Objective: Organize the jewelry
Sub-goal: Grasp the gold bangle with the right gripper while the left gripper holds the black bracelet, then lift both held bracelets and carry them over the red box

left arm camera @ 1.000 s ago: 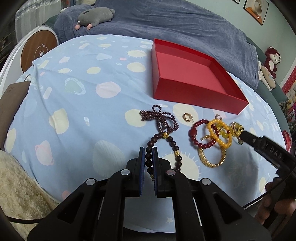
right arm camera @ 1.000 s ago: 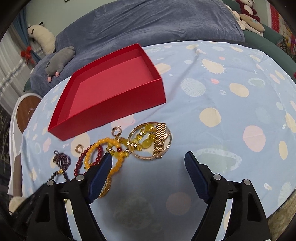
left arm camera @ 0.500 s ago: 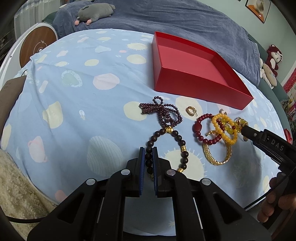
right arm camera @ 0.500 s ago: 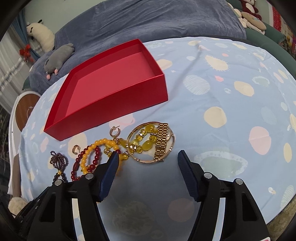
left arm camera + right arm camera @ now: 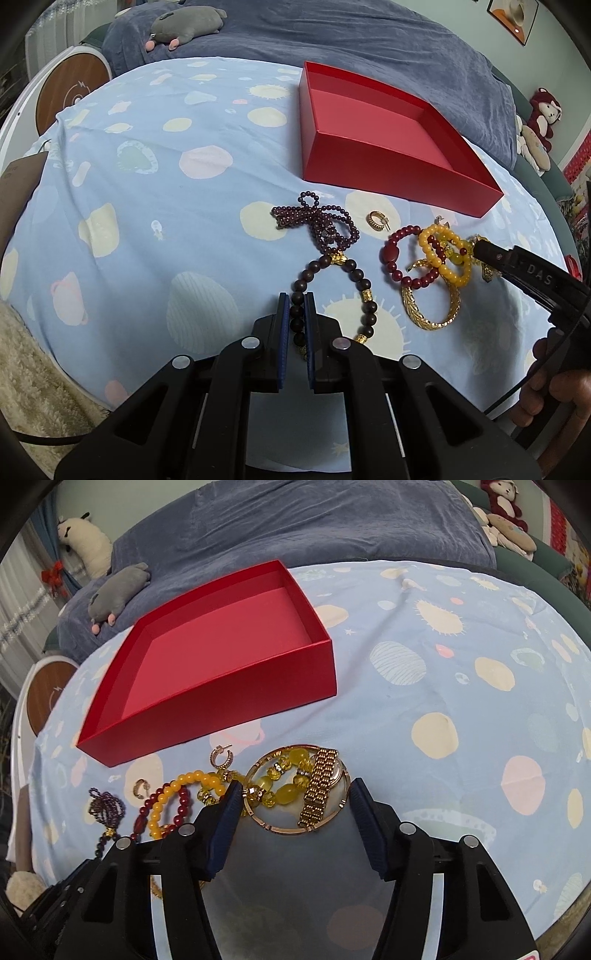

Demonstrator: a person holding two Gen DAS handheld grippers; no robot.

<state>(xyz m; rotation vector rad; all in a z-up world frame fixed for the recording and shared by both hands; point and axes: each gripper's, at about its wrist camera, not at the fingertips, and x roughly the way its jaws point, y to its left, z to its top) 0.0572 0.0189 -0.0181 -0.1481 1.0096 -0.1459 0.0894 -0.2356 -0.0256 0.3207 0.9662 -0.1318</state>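
Note:
My left gripper (image 5: 296,301) is shut on a dark brown bead bracelet (image 5: 356,278) that lies on the blue cloth. A purple bead string (image 5: 314,219) joins it at a gold charm. An open red box (image 5: 384,147) stands behind. My right gripper (image 5: 295,794) is open, its fingers either side of a gold ring bangle with yellow beads and a gold watch band (image 5: 321,786). A yellow bead bracelet (image 5: 445,254), a red bead bracelet (image 5: 397,258), a gold bangle (image 5: 432,314) and a gold hoop earring (image 5: 377,220) lie between the grippers. The right gripper's finger (image 5: 517,264) shows in the left wrist view.
The red box (image 5: 221,657) is empty. A second small earring (image 5: 221,758) lies by its front wall. A blue blanket with a grey plush toy (image 5: 184,26) lies behind the table. A beige fluffy rug (image 5: 22,369) lies below the table's left edge.
My right gripper has moved forward and narrowed around the gold ring bangle. My left gripper stays shut on the brown bracelet and has pulled it slightly back.

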